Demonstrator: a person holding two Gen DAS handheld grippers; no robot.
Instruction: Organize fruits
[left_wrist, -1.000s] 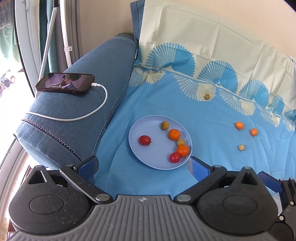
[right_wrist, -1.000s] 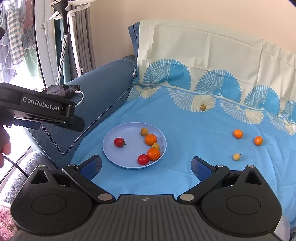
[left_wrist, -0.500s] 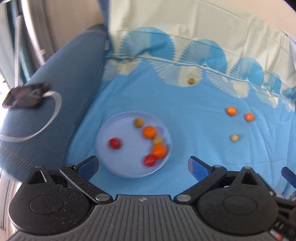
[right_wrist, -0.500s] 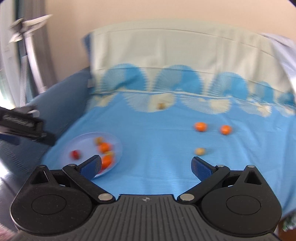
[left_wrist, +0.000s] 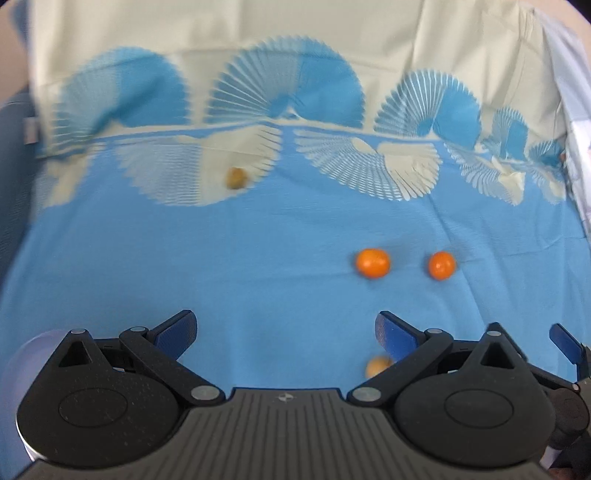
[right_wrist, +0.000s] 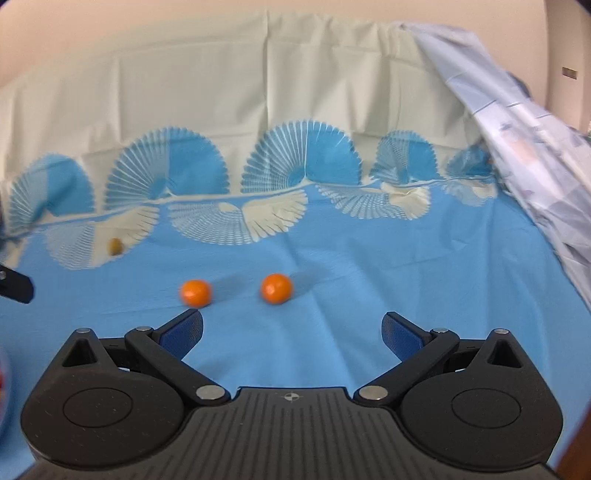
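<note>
A blue sheet (right_wrist: 369, 280) printed with pale fan shapes covers the sofa seat and runs up the cream backrest, with a lighter patterned cloth (right_wrist: 524, 147) draped over the far right. No brand, label or lettering can be read in either view. The right gripper (right_wrist: 291, 328) hangs over the sheet with its blue-tipped fingers spread wide and nothing between them. Two small orange fruits lie just beyond it: the left orange fruit (right_wrist: 195, 291) sits at about eleven o'clock, just past the left fingertip, and the right orange fruit (right_wrist: 276, 288) near twelve o'clock, almost centred ahead of the gap. A small olive-brown fruit (right_wrist: 115, 246) rests farther off at ten o'clock on a pale fan. The left gripper (left_wrist: 284, 330) is likewise parted and empty; a small yellow fruit (left_wrist: 376, 365) peeks out beside its right finger at roughly three o'clock. The rim of the pale plate (left_wrist: 33, 343) shows at its lower left, and the fruit on it is hidden.
</note>
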